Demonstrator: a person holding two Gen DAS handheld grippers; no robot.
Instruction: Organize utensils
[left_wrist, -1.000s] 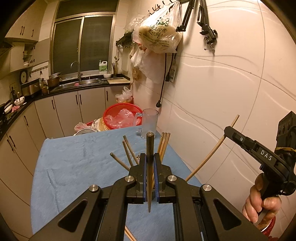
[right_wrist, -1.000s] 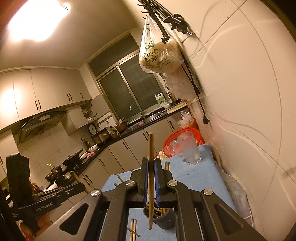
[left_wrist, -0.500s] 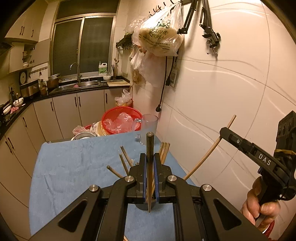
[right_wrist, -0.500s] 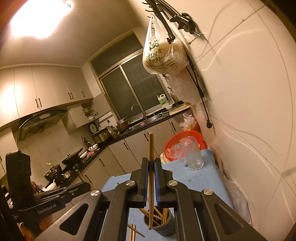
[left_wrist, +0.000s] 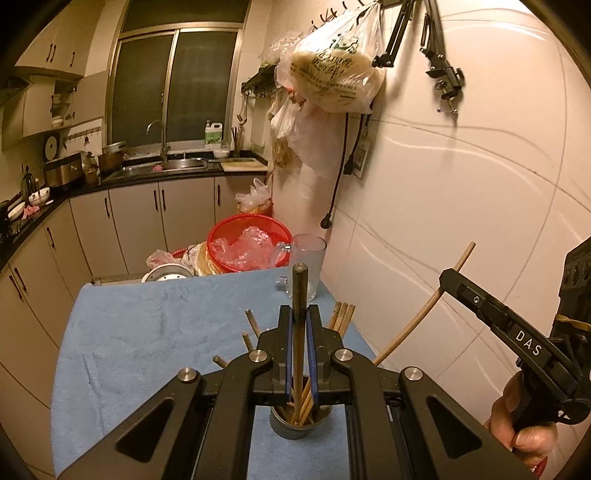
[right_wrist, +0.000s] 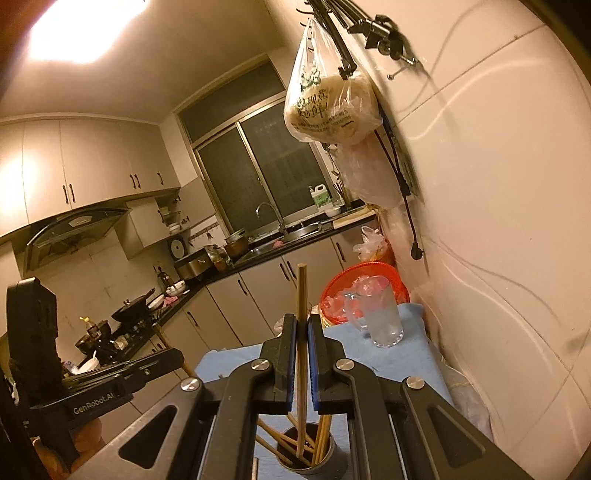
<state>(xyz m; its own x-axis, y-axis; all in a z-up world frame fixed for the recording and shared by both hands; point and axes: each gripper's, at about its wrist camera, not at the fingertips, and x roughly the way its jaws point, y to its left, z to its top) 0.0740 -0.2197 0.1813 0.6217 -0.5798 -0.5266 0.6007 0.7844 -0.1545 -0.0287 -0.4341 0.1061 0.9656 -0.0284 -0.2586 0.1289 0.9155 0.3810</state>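
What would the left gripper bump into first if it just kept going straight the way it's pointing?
Probably the gray utensil cup directly ahead and below, already holding chopsticks. The left gripper, jaws shut on a dark chopstick, aims slightly downward at it; depth is hard to judge.

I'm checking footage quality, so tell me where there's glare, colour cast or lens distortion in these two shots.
Right wrist view: the ceiling light blows out the top left corner, and the tilted frame bends the tiled wall. Left wrist view: no glare, an even warm yellow cast, fisheye curving the wall lines and dark corners; the window is black.
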